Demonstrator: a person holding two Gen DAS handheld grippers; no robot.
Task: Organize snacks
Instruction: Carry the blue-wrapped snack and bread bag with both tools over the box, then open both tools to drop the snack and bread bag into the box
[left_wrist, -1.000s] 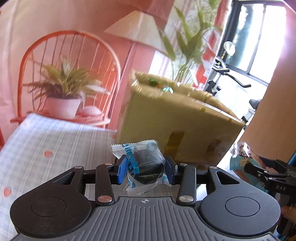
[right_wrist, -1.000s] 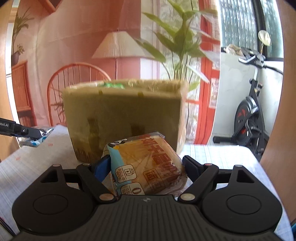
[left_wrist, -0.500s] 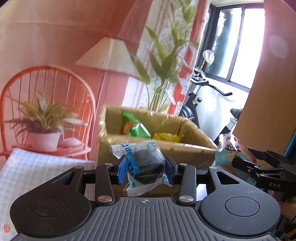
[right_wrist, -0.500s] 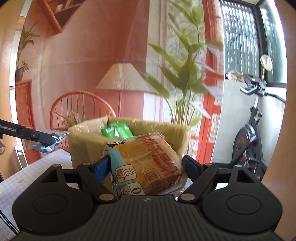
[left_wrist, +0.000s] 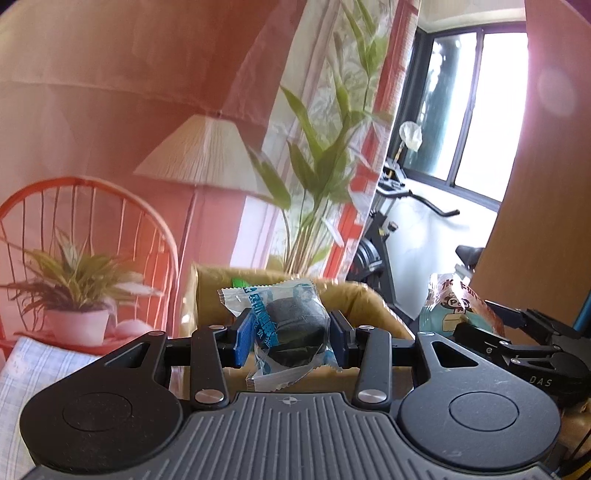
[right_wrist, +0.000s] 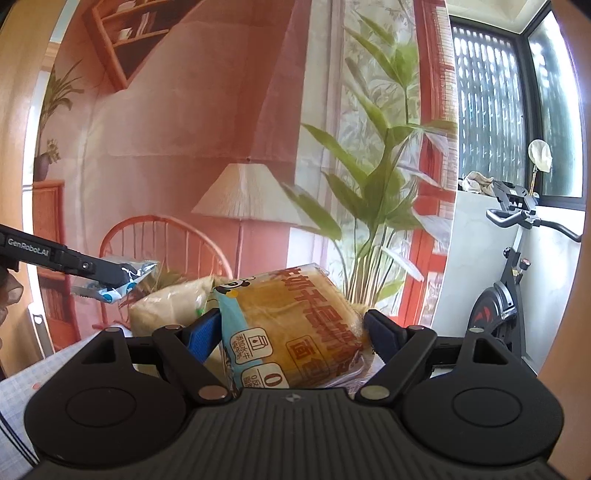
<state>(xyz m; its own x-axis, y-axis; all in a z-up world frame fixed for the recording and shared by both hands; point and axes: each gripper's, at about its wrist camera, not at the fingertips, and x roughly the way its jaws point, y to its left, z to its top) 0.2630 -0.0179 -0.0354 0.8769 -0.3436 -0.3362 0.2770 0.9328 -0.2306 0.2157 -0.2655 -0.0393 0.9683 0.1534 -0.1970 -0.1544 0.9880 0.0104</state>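
My left gripper (left_wrist: 291, 339) is shut on a dark round snack in a clear and blue wrapper (left_wrist: 291, 328), held up just in front of the open cardboard box (left_wrist: 362, 299). A green packet (left_wrist: 238, 282) peeks from inside the box. My right gripper (right_wrist: 291, 339) is shut on a wrapped bread pack (right_wrist: 291, 328) with a panda print, held above the box (right_wrist: 170, 302). The right gripper and its bread pack (left_wrist: 454, 302) also show at the right of the left wrist view. The left gripper with its snack (right_wrist: 122, 280) shows at the left of the right wrist view.
A checked tablecloth (left_wrist: 37, 365) covers the table. Behind stand an orange chair (left_wrist: 92, 206) with a potted plant (left_wrist: 74, 295), a floor lamp (left_wrist: 203, 158), a tall leafy plant (left_wrist: 317, 155) and an exercise bike (right_wrist: 509, 258).
Both grippers have risen with their snacks. The box has dropped low in both views and its inside is now mostly hidden behind the held packs.
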